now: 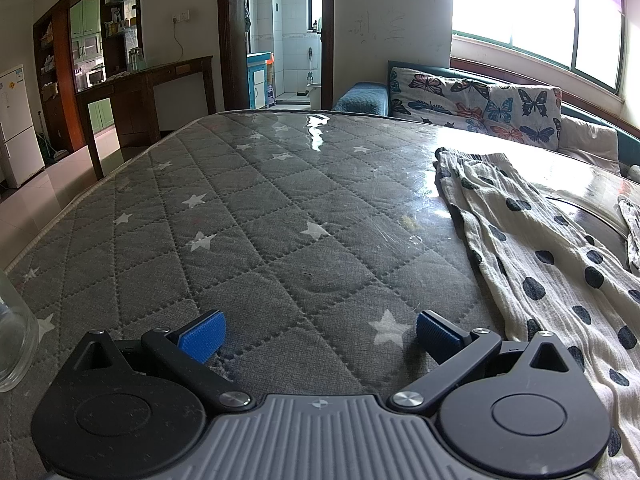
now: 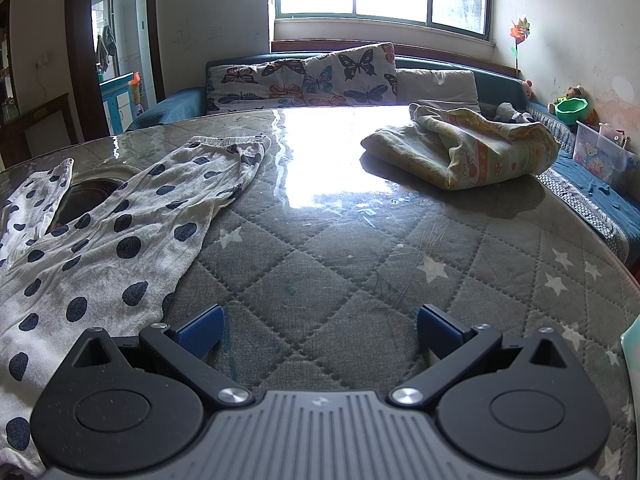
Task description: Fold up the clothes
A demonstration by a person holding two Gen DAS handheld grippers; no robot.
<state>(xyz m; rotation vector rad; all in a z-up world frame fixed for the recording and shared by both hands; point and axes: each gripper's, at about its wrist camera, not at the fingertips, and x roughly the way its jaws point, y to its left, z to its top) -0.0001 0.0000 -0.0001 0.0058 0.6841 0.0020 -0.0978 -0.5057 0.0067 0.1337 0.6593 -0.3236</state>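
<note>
Now both your grippers, left point(image 1: 320, 332) and right point(image 2: 320, 328), have their fingers spread wide and empty over the mattress point(image 1: 240, 216). Between them lies the spotted garment point(image 2: 104, 248): thin, limp, light. Pinch its hem corners; expect sagging.

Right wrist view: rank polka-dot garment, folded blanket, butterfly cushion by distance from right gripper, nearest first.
From the right gripper, jaws open:
1. Polka-dot garment, left, spread flat beside the jaws.
2. Folded blanket, far right on the mattress.
3. Butterfly cushion, on the sofa beyond the mattress.

Both wrist views low over quilted table point(image 1: 248, 216), facing sofa point(image 2: 304, 76), sharing dotted garment point(image 2: 120, 240)
</note>
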